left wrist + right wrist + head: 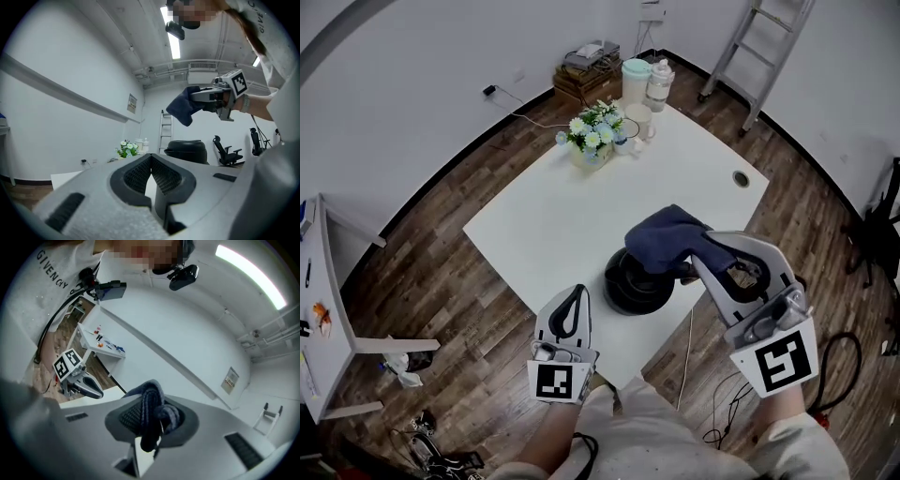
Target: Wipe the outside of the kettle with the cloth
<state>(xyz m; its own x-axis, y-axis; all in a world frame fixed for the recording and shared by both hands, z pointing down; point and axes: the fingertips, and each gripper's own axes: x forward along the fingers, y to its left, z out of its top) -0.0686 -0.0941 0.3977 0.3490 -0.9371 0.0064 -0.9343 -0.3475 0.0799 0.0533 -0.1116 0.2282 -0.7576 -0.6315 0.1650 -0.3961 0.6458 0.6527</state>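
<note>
A black kettle (636, 284) stands near the front edge of the white table (553, 220). My right gripper (709, 249) is shut on a dark blue cloth (667, 234), which hangs over the kettle's far right side. In the right gripper view the cloth (151, 412) is bunched between the jaws. My left gripper (573, 302) is shut and empty, just left of the kettle at the table's edge. In the left gripper view the kettle (188, 151) sits ahead, with the cloth (183, 107) and the right gripper (220, 96) above it.
A flower pot (594, 133), a mug (639, 120), a pale green canister (635, 80) and a jar (657, 84) stand at the table's far end. A cable hole (741, 178) is on the right. A ladder (759, 47) stands behind, a side table (321, 309) at left.
</note>
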